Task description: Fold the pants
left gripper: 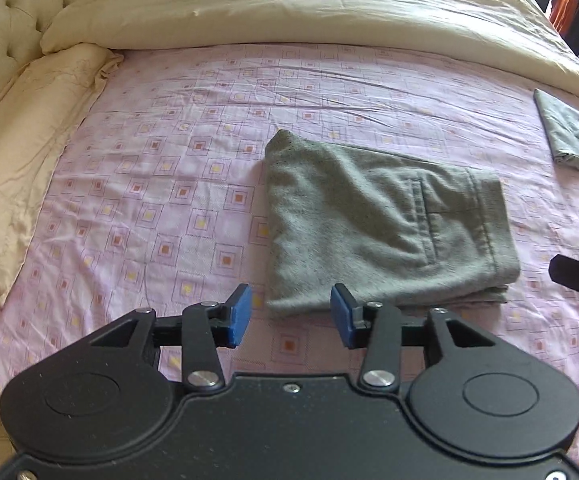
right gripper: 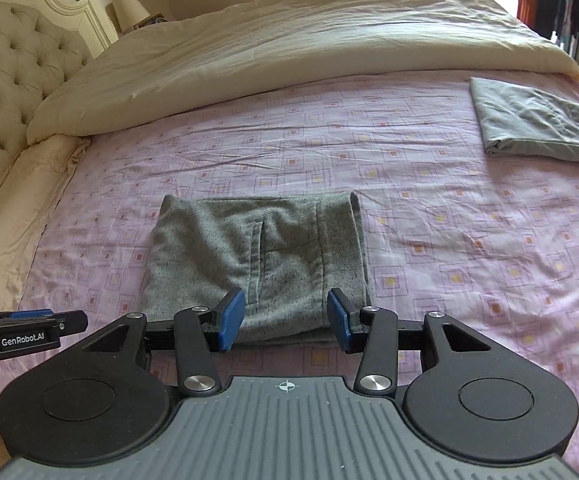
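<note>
Your left tongs (left gripper: 291,322) and right tongs (right gripper: 286,321) both gape apart, gripping nothing; the folded pants (right gripper: 257,256) lie on the bed (right gripper: 449,216) just ahead of them.

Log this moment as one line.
pants: folded, flat on bed sheet | left gripper: open, empty, at near edge | right gripper: open, empty, at near edge | second folded garment: far right
</note>
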A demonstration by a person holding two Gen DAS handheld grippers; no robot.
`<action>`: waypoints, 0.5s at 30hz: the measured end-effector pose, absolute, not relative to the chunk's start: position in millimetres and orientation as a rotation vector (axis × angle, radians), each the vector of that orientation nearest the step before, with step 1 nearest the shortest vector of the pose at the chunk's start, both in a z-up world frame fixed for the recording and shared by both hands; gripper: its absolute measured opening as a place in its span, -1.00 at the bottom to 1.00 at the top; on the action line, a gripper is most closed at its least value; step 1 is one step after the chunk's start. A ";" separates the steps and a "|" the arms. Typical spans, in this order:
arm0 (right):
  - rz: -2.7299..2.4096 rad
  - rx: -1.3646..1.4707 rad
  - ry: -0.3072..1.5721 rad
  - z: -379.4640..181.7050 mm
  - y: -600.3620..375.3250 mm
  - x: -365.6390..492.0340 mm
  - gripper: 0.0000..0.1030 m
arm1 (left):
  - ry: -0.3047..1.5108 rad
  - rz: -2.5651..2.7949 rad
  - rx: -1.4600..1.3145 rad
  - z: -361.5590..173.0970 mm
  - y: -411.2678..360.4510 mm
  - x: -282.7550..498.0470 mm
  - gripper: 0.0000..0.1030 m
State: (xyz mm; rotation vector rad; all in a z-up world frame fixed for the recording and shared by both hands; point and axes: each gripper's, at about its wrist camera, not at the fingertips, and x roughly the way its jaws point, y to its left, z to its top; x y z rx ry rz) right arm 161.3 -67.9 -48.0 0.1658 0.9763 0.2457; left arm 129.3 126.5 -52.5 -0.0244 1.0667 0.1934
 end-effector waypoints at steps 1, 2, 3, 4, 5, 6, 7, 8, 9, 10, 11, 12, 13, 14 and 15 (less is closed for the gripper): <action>0.258 0.160 0.967 -43.9 -69.4 155.5 -0.14 | 1.061 0.194 -0.021 -50.2 121.5 125.2 0.02; 0.268 0.156 0.961 -40.9 -71.3 152.3 -0.13 | 1.057 0.192 -0.018 -48.3 116.6 121.6 0.02; 0.276 0.151 0.958 -38.3 -73.3 149.3 -0.13 | 1.053 0.190 -0.014 -46.5 111.3 117.8 0.02; 0.284 0.149 0.955 -35.9 -75.4 146.7 -0.13 | 1.051 0.190 -0.010 -44.9 106.9 115.0 0.02; 0.292 0.150 0.950 -33.6 -77.5 145.1 -0.13 | 1.047 0.190 -0.005 -43.6 102.9 112.4 0.02; 0.299 0.151 0.942 -31.4 -79.4 142.6 -0.13 | 1.042 0.191 0.001 -42.7 99.0 109.6 0.03; 0.301 0.152 0.933 -28.9 -81.9 140.5 -0.13 | 1.037 0.192 0.004 -41.4 95.8 107.5 0.03; 0.302 0.153 0.925 -26.9 -84.1 138.6 -0.13 | 1.033 0.193 0.004 -39.9 92.7 105.2 0.03; 0.301 0.154 0.919 -24.9 -85.6 137.4 -0.13 | 1.029 0.195 0.003 -38.3 90.1 103.0 0.03; 0.302 0.156 0.912 -22.9 -87.8 136.0 -0.13 | 1.025 0.199 0.003 -36.9 88.2 101.1 0.03; 0.303 0.159 0.907 -21.4 -89.4 134.8 -0.13 | 1.021 0.203 0.004 -35.5 86.4 99.2 0.03; 0.305 0.162 0.901 -20.1 -91.2 133.4 -0.12 | 1.017 0.206 0.004 -34.1 85.0 97.2 0.03; 0.304 0.162 0.897 -19.2 -92.5 132.3 -0.12 | 1.014 0.207 0.002 -32.9 84.0 95.5 0.03; 0.304 0.160 0.895 -18.6 -93.2 131.4 -0.12 | 1.012 0.208 0.000 -31.8 83.0 94.0 0.03; 0.306 0.159 0.893 -18.3 -93.9 129.9 -0.12 | 1.010 0.208 -0.003 -30.8 81.5 91.8 0.03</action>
